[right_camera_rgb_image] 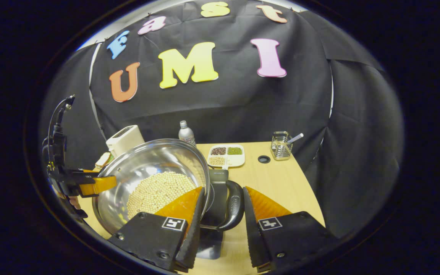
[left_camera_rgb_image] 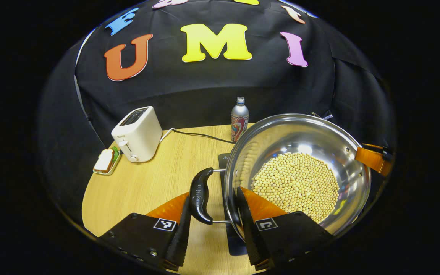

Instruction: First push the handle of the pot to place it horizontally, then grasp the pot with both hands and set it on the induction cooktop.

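steel pot [left_camera_rgb_image: 304,133] | holds soybeans [left_camera_rgb_image: 295,183] | above black cooktop [right_camera_rgb_image: 214,214]

So under me there's a light wood-grain tabletop [left_camera_rgb_image: 147,183]. Sitting on it: a white two-slot toaster [left_camera_rgb_image: 138,133], a small tray with a sandwich [left_camera_rgb_image: 106,162] just beside it, a silver aluminium drink bottle [left_camera_rgb_image: 239,118], a white divided dish of beans [right_camera_rgb_image: 226,155], a wire mesh holder [right_camera_rgb_image: 280,145] and a black induction cooktop [right_camera_rgb_image: 214,214].

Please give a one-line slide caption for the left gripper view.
Left gripper straddles the handle of a steel pot of beans.
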